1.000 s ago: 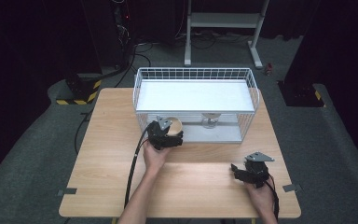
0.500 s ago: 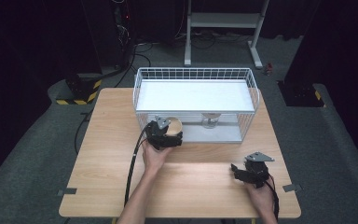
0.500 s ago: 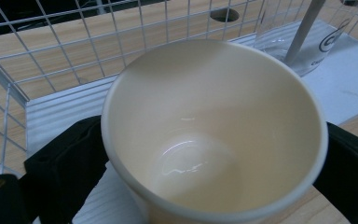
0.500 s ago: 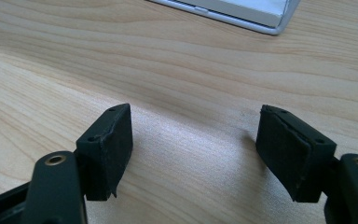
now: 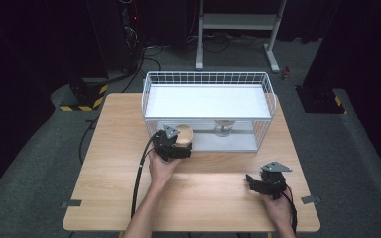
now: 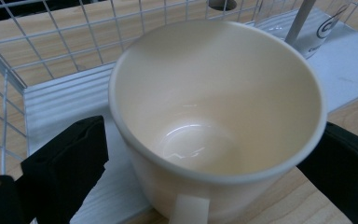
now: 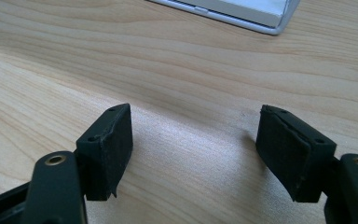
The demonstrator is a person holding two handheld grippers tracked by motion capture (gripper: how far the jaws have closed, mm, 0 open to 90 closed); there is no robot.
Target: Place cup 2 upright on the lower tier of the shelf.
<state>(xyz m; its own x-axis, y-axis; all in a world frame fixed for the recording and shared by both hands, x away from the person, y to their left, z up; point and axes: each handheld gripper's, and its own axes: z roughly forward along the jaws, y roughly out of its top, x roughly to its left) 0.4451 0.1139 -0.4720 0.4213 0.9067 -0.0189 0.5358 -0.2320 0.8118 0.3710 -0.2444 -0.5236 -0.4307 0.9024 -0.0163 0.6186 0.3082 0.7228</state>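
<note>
Cream cup (image 6: pixel 214 112), glossy inside, with a paler cream handle stub at its near side. White wire basket (image 5: pixel 151 87) in a square grid pattern, with a white ribbed floor. Pale wood tabletop (image 5: pixel 218 198) with wavy brown grain lines. Matte black fingers (image 7: pixel 107 149), brass-coloured rivets at their bases. Grey three-cornered plates on both black grippers. Black cables. Yellow-and-black hazard stripes (image 5: pixel 82 105) on the dark grey floor. Clear glass (image 6: pixel 324 28) with dark lettering.

Both handheld grippers, the left gripper (image 5: pixel 174 144) and the right gripper (image 5: pixel 267 182), are black, each topped by a grey three-cornered plate (brass-coloured screws near the padded jaws) and trailing a black cable; forearms bare.
</note>
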